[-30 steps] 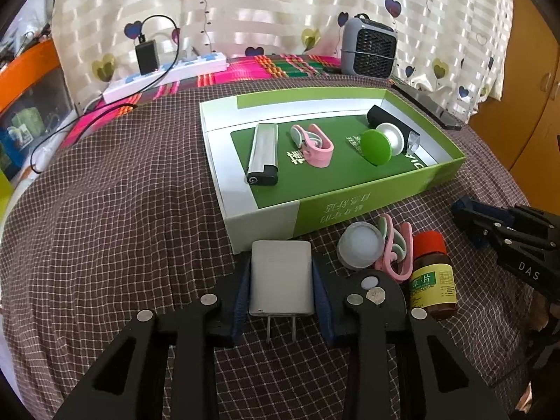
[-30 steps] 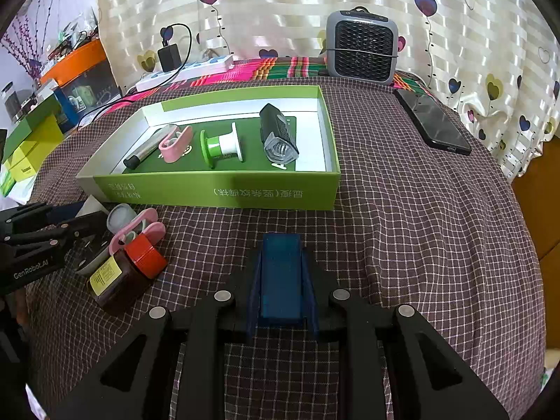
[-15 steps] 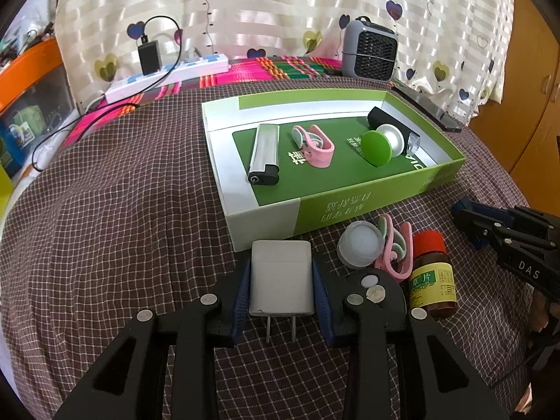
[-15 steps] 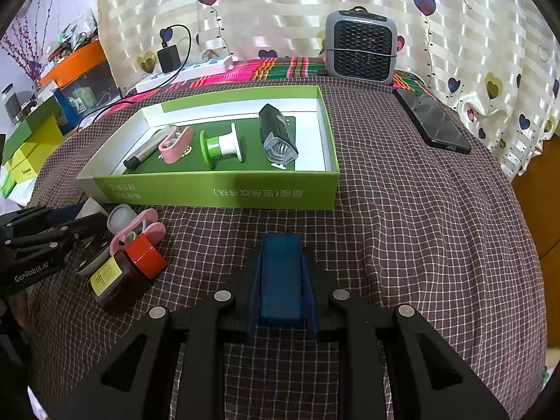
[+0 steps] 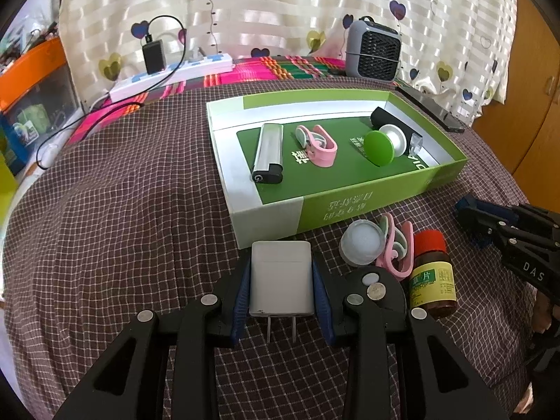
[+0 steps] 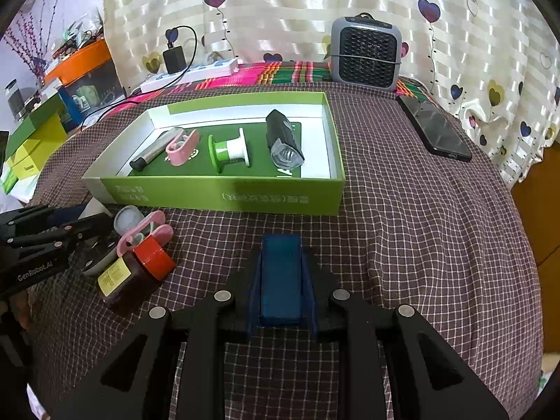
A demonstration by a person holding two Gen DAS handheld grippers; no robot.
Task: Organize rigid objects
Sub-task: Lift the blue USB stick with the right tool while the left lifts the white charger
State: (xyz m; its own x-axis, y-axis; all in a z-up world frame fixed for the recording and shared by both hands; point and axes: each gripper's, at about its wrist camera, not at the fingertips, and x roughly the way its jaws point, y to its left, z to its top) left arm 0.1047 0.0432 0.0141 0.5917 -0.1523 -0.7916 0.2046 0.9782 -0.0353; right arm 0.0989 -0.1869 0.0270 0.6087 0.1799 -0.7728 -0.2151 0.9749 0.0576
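Observation:
My left gripper (image 5: 281, 280) is shut on a white plug adapter (image 5: 281, 278), prongs toward me, held just in front of the green box (image 5: 336, 206). The box holds a silver lighter (image 5: 267, 154), a pink clip (image 5: 316, 145), a green-and-white spool (image 5: 381, 147) and a black bike light (image 6: 283, 140). On the cloth by the box lie a round white lid (image 5: 362, 246), a second pink clip (image 5: 397, 248) and a brown bottle with red cap (image 5: 432, 276). My right gripper (image 6: 281, 280) is shut on a blue block (image 6: 281, 276) in front of the box's near wall (image 6: 224, 196).
A checked cloth (image 5: 105, 210) covers the table. A grey fan heater (image 6: 365, 54), a white power strip with charger (image 5: 171, 70) and a black phone (image 6: 434, 127) sit at the back and right. Coloured boxes (image 6: 31, 136) stand off the left side.
The left view has shifted slightly, the box sitting a touch farther right and lower in frame. Both grippers keep their hold; nothing else moved.

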